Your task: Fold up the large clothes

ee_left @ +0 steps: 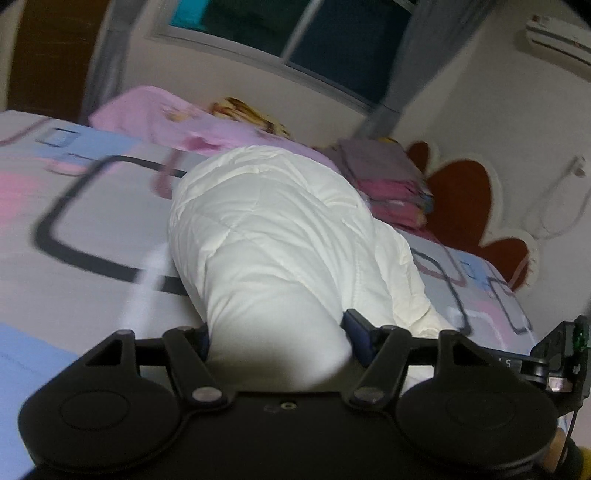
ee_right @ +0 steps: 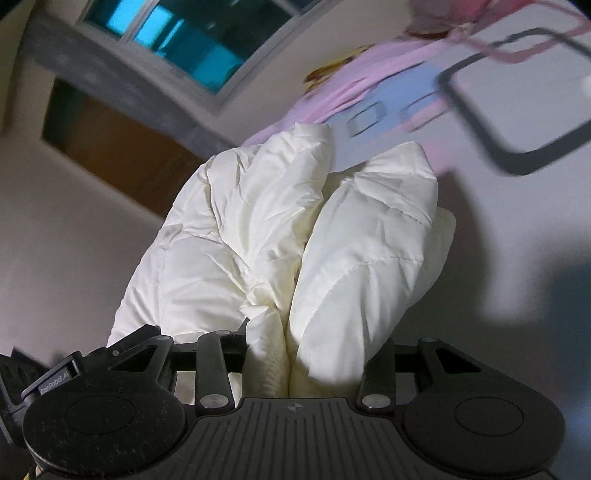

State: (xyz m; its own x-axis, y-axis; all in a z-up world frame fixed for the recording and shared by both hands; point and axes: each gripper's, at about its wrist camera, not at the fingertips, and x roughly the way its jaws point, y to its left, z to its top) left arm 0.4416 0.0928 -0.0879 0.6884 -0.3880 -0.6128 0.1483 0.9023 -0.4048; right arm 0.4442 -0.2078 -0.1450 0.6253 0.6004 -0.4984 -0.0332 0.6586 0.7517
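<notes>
Bed point(ee_left: 92, 229) with grey bedsheet printed in dark rounded squares, blue and pink patches; it fills most of the left wrist view and the upper right of the right wrist view, both blurred. White quilted puffer jacket point(ee_left: 273, 236) lies bunched across the middle of the bed, its near end lifted off the sheet. Pink pillow point(ee_left: 147, 118) at the bed's head edge against the wall, cartoon print partly visible. Stack of folded clothes point(ee_left: 391, 184), grey on top and pink below, at the far right corner of the bed beside the jacket. Window point(ee_left: 295, 33) with grey frame above the pillow; dark red flower-shaped wall patch point(ee_left: 469, 199) past the right edge; air conditioner point(ee_left: 557, 37) high on the wall.

Left gripper point(ee_left: 277, 339): jaws about half spread, a thick roll of jacket clamped between the blue pads. Right gripper point(ee_right: 306, 350): jaws narrower, pinching two bunched folds of the jacket point(ee_right: 295, 229), which stand up ahead of the fingers. Right gripper's frame edge shows at the far right of the left wrist view.
</notes>
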